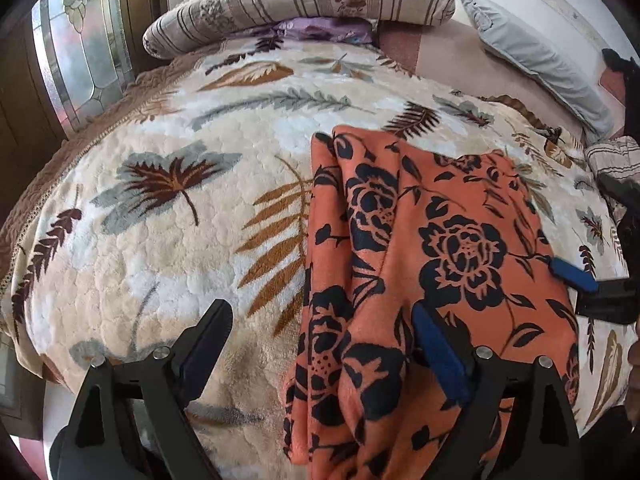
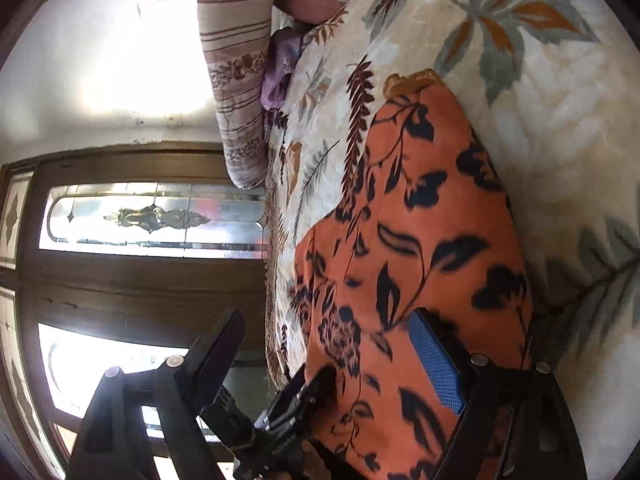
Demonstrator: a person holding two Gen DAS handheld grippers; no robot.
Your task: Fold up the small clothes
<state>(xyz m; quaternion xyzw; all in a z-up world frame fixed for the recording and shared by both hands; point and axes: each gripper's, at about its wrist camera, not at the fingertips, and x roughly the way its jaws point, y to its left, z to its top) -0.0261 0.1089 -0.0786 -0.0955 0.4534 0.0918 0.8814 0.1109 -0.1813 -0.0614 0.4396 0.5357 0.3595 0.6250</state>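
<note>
An orange garment with a black flower print (image 1: 432,264) lies folded into a long strip on the leaf-patterned blanket (image 1: 180,248). My left gripper (image 1: 320,324) is open, low over the garment's near left edge; its right finger (image 1: 436,348) rests on the cloth and its left finger is over the blanket. In the right wrist view, which is rolled sideways, my right gripper (image 2: 328,340) is open with its blue-padded finger (image 2: 436,364) on the garment (image 2: 420,220). The right gripper's blue fingertip also shows in the left wrist view (image 1: 572,274) at the garment's right edge.
A striped bolster pillow (image 1: 304,8) and a purple cloth (image 1: 320,32) lie at the head of the bed. A grey pillow (image 1: 532,52) is at the far right. A wooden door with leaded glass (image 1: 80,52) stands left of the bed, also in the right wrist view (image 2: 152,220).
</note>
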